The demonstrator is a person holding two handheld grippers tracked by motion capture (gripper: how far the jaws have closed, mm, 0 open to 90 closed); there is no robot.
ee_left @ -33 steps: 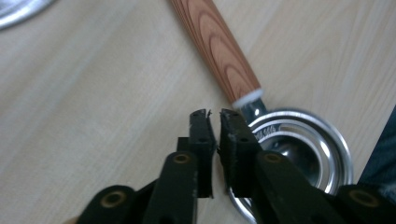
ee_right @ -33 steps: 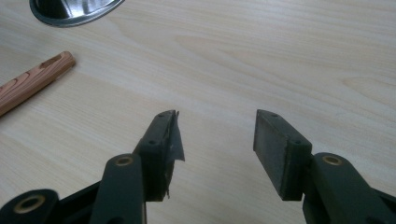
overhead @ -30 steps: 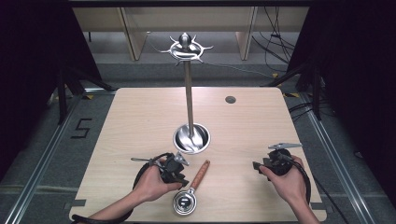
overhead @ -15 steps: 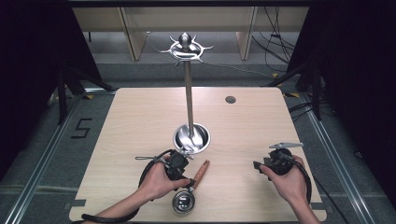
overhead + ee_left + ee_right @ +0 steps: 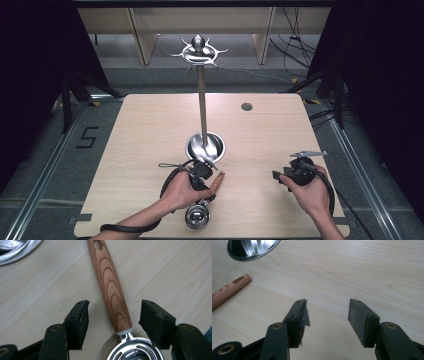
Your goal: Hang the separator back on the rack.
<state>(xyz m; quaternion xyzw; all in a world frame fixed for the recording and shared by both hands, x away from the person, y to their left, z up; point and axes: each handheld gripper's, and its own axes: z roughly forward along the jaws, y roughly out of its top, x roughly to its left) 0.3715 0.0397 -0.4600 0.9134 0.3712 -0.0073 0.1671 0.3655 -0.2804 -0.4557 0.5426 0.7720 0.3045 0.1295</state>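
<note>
A utensil with a striped wooden handle (image 5: 110, 287) and a slotted steel head (image 5: 135, 350) lies flat on the table. In the high view its handle (image 5: 218, 181) points up-right and its head (image 5: 197, 216) is near the front edge. My left gripper (image 5: 113, 315) is open and straddles the handle just above the head, with both pads clear of the wood. Its jaws have just been opening wide, then eased in slightly. From above, the left gripper (image 5: 202, 172) sits over the utensil. My right gripper (image 5: 327, 312) is open over bare wood, at the right (image 5: 276, 176).
A tall steel stand (image 5: 202, 105) with hooked arms on top rises from a shiny round base (image 5: 205, 146) at the table's middle, just beyond the left gripper. That base shows in the left gripper view (image 5: 15, 250) and the right gripper view (image 5: 252, 247). A dark round hole (image 5: 246, 106) lies at the far right.
The left hand has slid right, bringing its gripper over the utensil's handle. The right hand has kept still.
</note>
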